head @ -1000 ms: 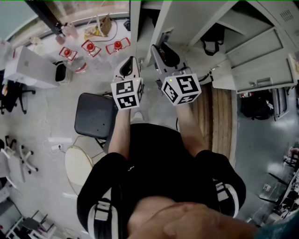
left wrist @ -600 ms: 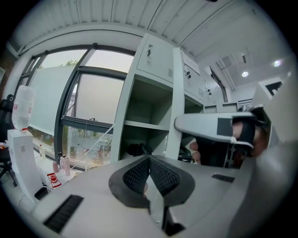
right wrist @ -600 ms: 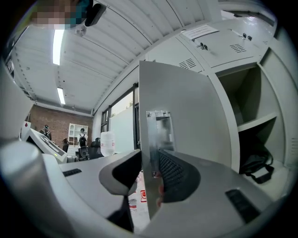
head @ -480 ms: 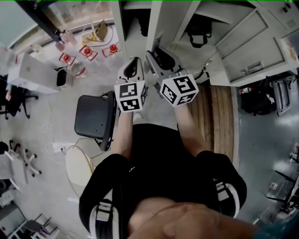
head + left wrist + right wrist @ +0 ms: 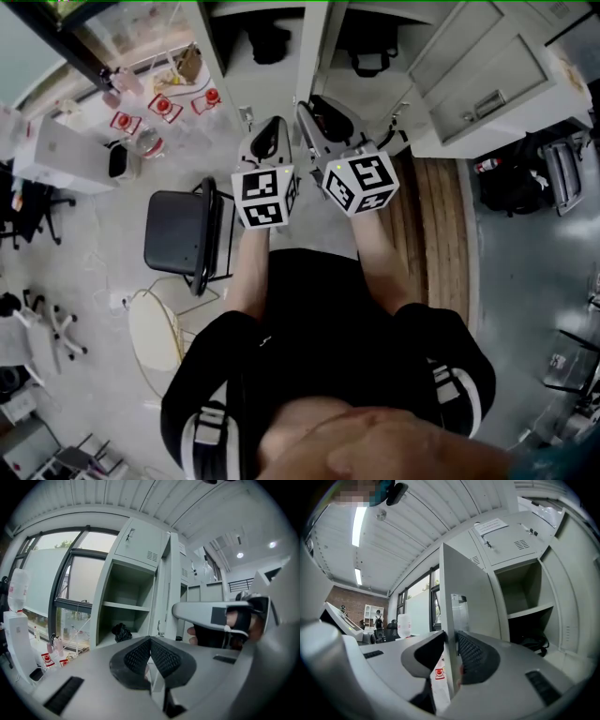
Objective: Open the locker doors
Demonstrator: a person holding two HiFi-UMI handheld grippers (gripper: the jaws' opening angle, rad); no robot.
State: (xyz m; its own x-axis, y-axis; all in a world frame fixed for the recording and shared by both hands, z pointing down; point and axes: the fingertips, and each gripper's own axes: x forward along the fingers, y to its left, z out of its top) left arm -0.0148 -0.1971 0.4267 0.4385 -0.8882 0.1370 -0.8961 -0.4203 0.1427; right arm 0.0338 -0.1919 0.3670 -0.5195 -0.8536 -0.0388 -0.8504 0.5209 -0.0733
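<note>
– Pale grey steel locker door [image 5: 464, 597]: where did it stand, and what had it?
– It stood swung out, edge-on to the camera, between two open compartments. The right tongs [image 5: 451, 645] had its free edge. Their jaws had just been closing, with the sheet between them and both pads against it: a pinch grip. Taken at the free edge, I judged, because the door swings easiest from there.
– And the left tongs [image 5: 150, 641]?
– Pads tip to tip, nothing in them. They were held level beside the right, facing the left compartment [image 5: 124, 606]. Idle, probably, and kept off the door's arc.
– Anything inside?
– A black bag [image 5: 121, 631] on the lower shelf and a second bag [image 5: 533, 643] in the right compartment. The upper door [image 5: 140, 543] was shut, so work remained.
– Gaps in the record?
– Hinge and handle were not visible. The door itself hid the exact pad contact. The head view foreshortened both tongs and cut off the lockers' upper tier.
</note>
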